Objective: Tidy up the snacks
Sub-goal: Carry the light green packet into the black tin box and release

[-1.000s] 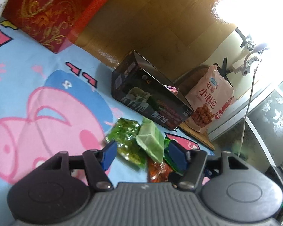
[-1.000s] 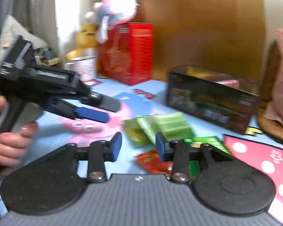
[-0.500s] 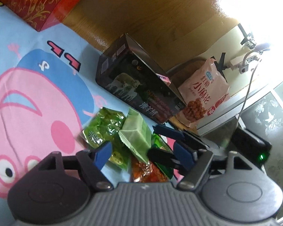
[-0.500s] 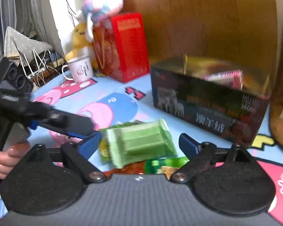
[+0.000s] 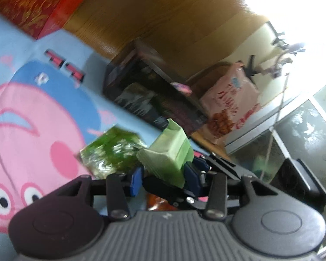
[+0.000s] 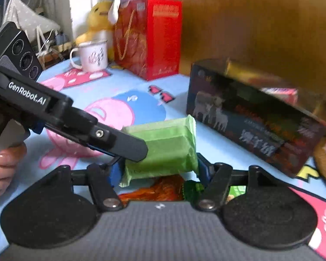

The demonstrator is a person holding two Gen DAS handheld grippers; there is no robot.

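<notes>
The right tongs (image 6: pixel 159 170) are closed part-way onto the pale green wafer packet (image 6: pixel 163 150), a blue pad pressing each short end, and the packet sits crosswise in the gap, lifted clear of the snacks below. The left tongs (image 5: pixel 163 179) stand around the same packet (image 5: pixel 167 154) in their own view, blue pads close on either side of it; whether they truly pinch it I cannot tell, as the frame is blurred. In the right wrist view the left tongs (image 6: pixel 128 146) reach in from 9 o'clock, a black fingertip lying against the packet's left end, and the hand (image 6: pixel 4 165) holding that tool shows at the 8 o'clock edge, fingers curled round the handle.

Under the packet lie an orange-red snack pouch (image 6: pixel 156 189) and a dark green one (image 6: pixel 193 188). In the left wrist view a clear green sweets bag (image 5: pixel 110 152) lies just beside the packet at its 9 o'clock. All rest on a worktop (image 6: pixel 208 134) covered with a blue cartoon-pig cloth.

The dark open box (image 6: pixel 256 117) stands at 2 o'clock from the packet, near but apart, with a pink wrapper showing inside. Beyond it, at 1 o'clock in the left wrist view, leans a pink snack bag (image 5: pixel 230 106). A red gift bag (image 6: pixel 150 37), a white mug (image 6: pixel 91 55) and a yellow plush toy (image 6: pixel 97 19) stand at 11 o'clock, well apart
</notes>
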